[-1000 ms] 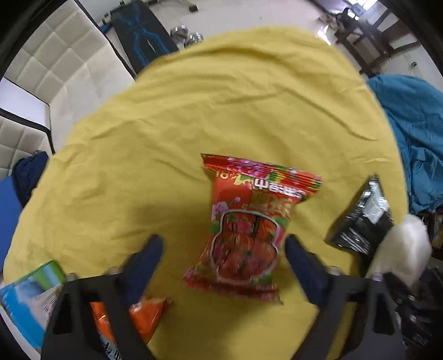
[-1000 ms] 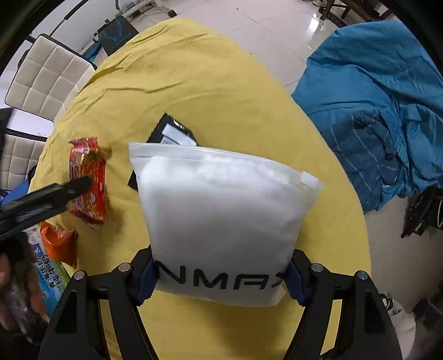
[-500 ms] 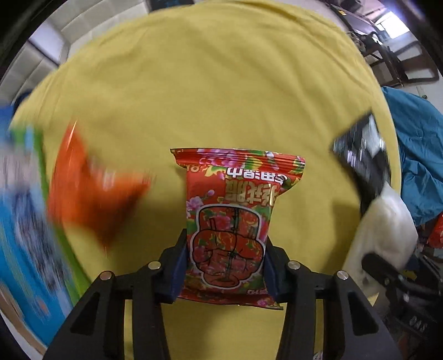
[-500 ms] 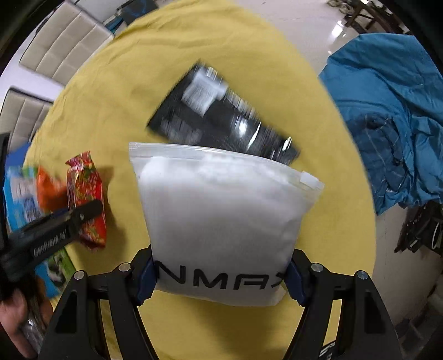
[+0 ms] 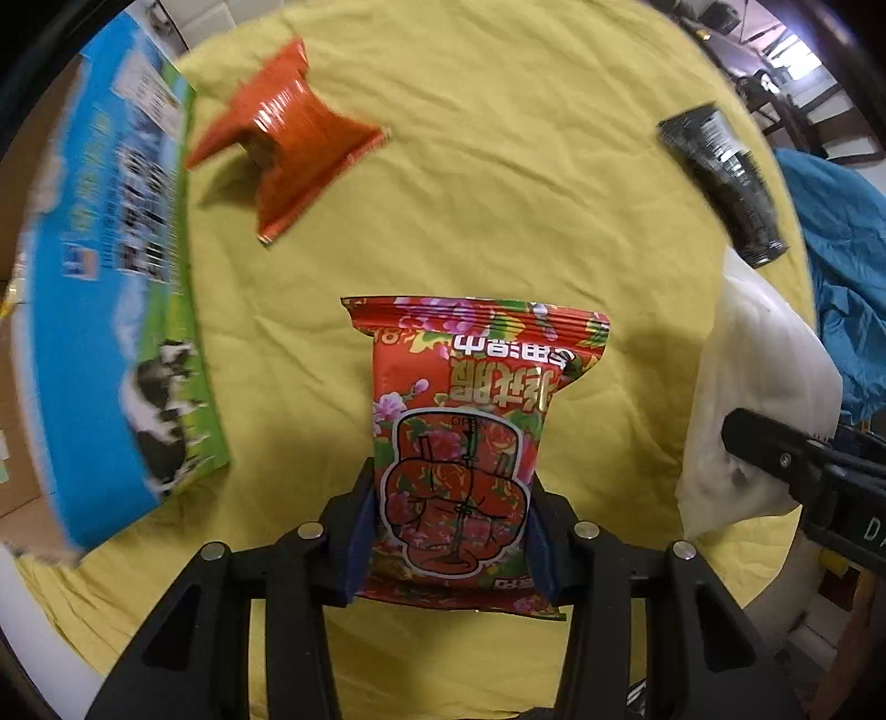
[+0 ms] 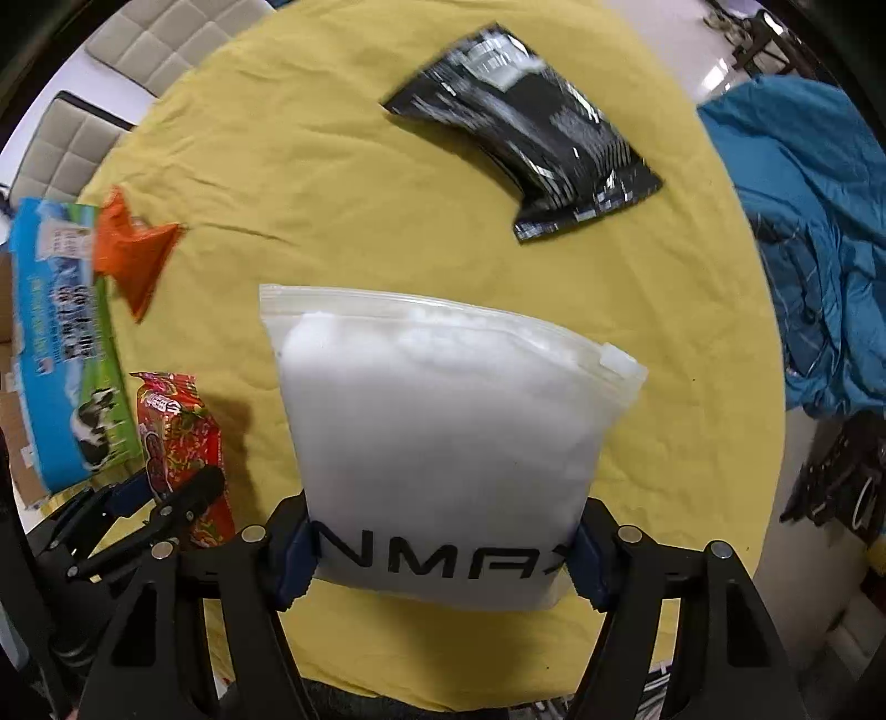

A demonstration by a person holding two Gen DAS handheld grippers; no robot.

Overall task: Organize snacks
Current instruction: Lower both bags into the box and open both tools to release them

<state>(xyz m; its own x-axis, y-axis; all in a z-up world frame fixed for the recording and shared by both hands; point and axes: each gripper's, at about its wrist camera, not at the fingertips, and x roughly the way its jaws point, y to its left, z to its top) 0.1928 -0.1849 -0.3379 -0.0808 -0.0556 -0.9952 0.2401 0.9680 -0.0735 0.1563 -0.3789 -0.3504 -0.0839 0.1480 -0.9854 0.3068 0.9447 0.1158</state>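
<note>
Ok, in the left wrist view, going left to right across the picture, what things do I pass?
Blue milk carton → orange snack packet → red flowered snack packet held in the left gripper → black packet at the far right.

Yellow tablecloth (image 6: 343, 144), quilted chairs (image 6: 166, 39) (cream), blue fabric (image 6: 803, 221), tiled floor (image 6: 664, 44)

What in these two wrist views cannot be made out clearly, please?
- Black packet: print smeared by motion blur in the right wrist view.
- Blue carton: small text blurred and its left side cut off by the left wrist view's edge.
- White zip bag: lettering's ends hidden behind the right gripper's fingers.
- Red floral packet: bottom print unreadable between the left gripper's fingers.
</note>
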